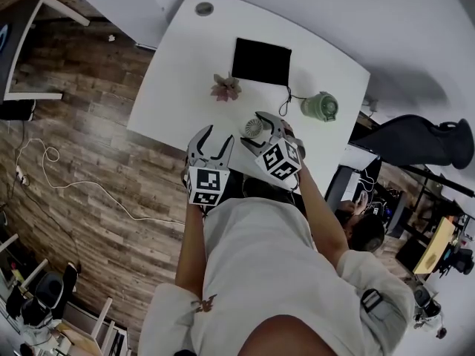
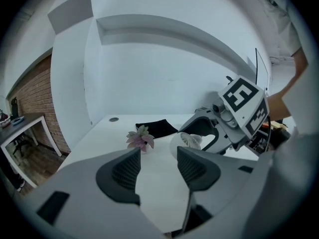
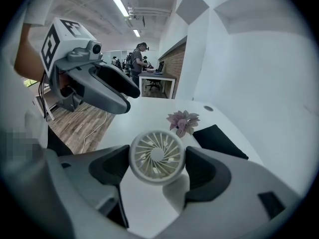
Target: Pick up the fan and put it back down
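The pick-up half of the task is judged to be under way. The fan (image 3: 157, 156) is clamped by its round head between the jaws of the right gripper (image 3: 157, 159), above the near edge of the table (image 1: 178, 65). Whether its foot is clear of the tabletop cannot be told for certain. The lift is judged to be unfinished at most, and the setting down is left to do. The left gripper (image 2: 158, 168) is held beside it with its jaws spread, and only bare tabletop is seen between them. The fan is made of smooth white plastic, with a circular grille of thin radial slats around a plain hub and a short rounded stand beneath. The jaw pads are dark and finely ribbed, set in grey moulded shells. The table is white, matt and round-cornered. On it are seen a flat black mat (image 1: 260, 60), a small dusty-pink flower (image 1: 225, 87) with pointed petals, and a round green gadget (image 1: 320, 105) with a thin cable.
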